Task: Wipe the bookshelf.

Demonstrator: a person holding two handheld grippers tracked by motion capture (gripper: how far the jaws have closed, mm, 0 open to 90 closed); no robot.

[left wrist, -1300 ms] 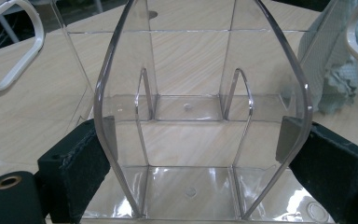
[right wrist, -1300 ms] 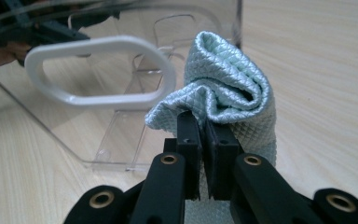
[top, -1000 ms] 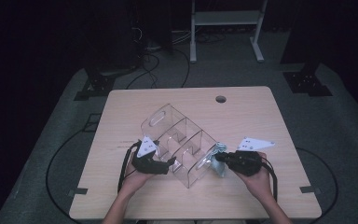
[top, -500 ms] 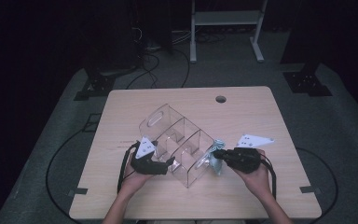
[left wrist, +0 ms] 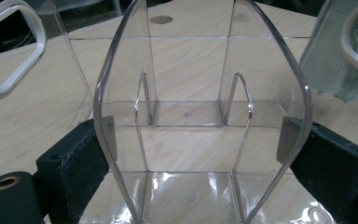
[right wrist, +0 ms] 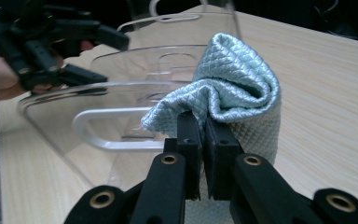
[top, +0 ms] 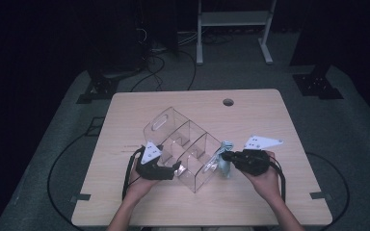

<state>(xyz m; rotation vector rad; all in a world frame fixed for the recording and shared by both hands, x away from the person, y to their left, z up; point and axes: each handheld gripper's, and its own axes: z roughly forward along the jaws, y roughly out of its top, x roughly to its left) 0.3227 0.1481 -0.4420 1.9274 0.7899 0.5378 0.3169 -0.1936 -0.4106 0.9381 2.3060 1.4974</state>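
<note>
Right claw (right wrist: 204, 140) pinches quilted mint cloth (right wrist: 228, 88); left claw (left wrist: 200, 154) clamps the clear plastic organizer's (left wrist: 200, 116) curved wall

High view looks down; both gripper views sit close, sharing the clear organizer (top: 185, 147).

No legible text, label or number anywhere

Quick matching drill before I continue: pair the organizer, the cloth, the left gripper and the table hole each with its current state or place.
1 clear organizer
2 pale blue cloth
3 left gripper
4 table hole

A far edge of the table
B pinched by the right gripper
C clamped on the organizer's wall
D standing on the table

Pairs: 1-D, 2-B, 3-C, 4-A
</note>
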